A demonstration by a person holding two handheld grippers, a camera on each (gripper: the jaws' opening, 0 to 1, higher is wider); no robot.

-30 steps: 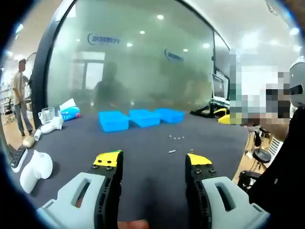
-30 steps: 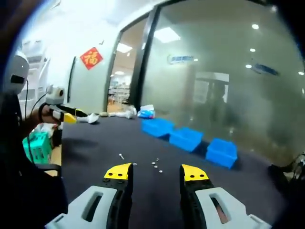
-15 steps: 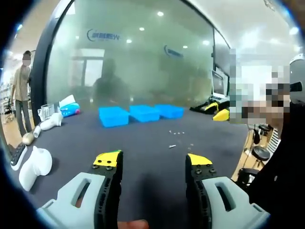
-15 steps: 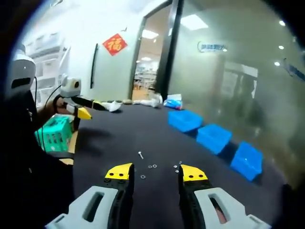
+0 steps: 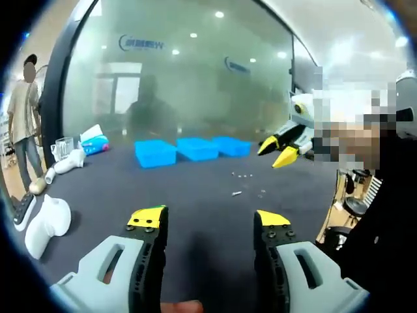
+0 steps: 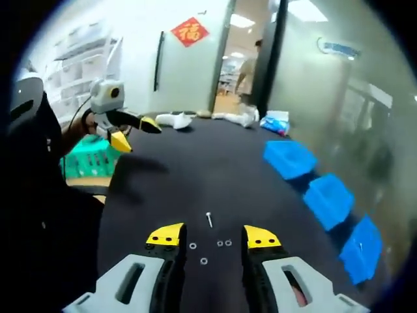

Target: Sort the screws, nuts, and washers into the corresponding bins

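Three blue bins [image 5: 193, 149] are sitting in a row on the dark table [image 6: 195, 182]. Both grippers are hovering with jaws wide, holding nothing: left gripper [image 5: 210, 220], right gripper [image 6: 212, 235] just above a screw [image 6: 209, 219] and washers [image 6: 223, 243].

White handset [image 5: 44, 225] at table's left edge; green crate [image 6: 88, 160] beside table; person [image 5: 23, 124] standing.
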